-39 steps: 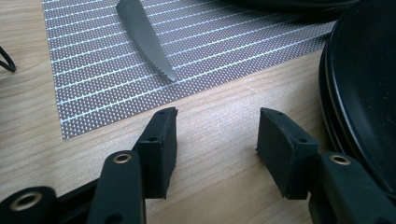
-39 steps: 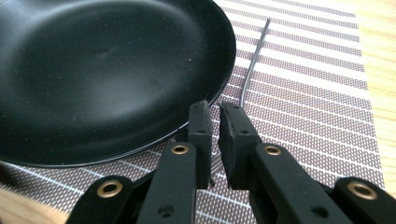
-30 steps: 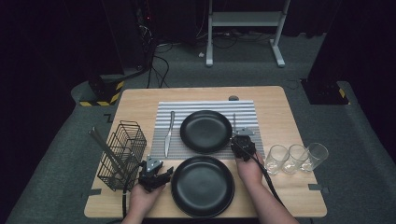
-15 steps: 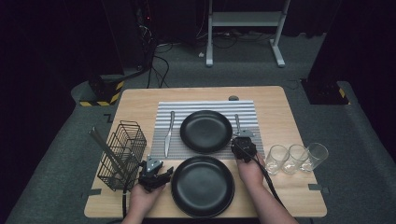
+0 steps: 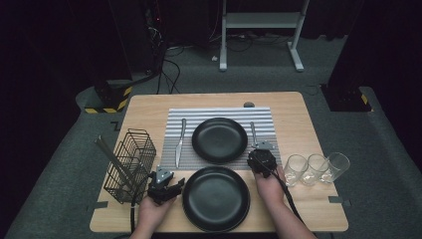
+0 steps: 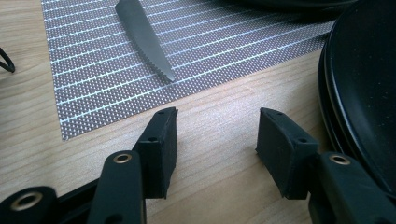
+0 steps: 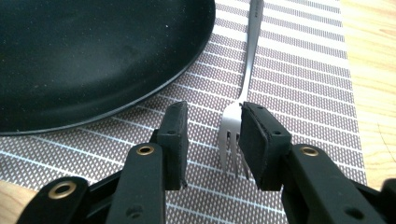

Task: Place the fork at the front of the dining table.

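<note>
Right gripper (image 7: 210, 135) open astride fork (image 7: 240, 98) tines; right jaw hides part of tines, handle cut off by frame. Left gripper (image 6: 215, 135) open, empty, over bench (image 6: 224, 186).

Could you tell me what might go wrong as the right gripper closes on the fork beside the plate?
1. The fork lies flat on the striped placemat, with the right gripper open around its tines; the jaws may slide over the thin metal or pinch the mat instead.
2. The upper black plate sits close beside the fork, so the nearer jaw could nudge its rim.
3. The three glasses stand just right of that hand in the high view; a wide swing could tip one.
</note>
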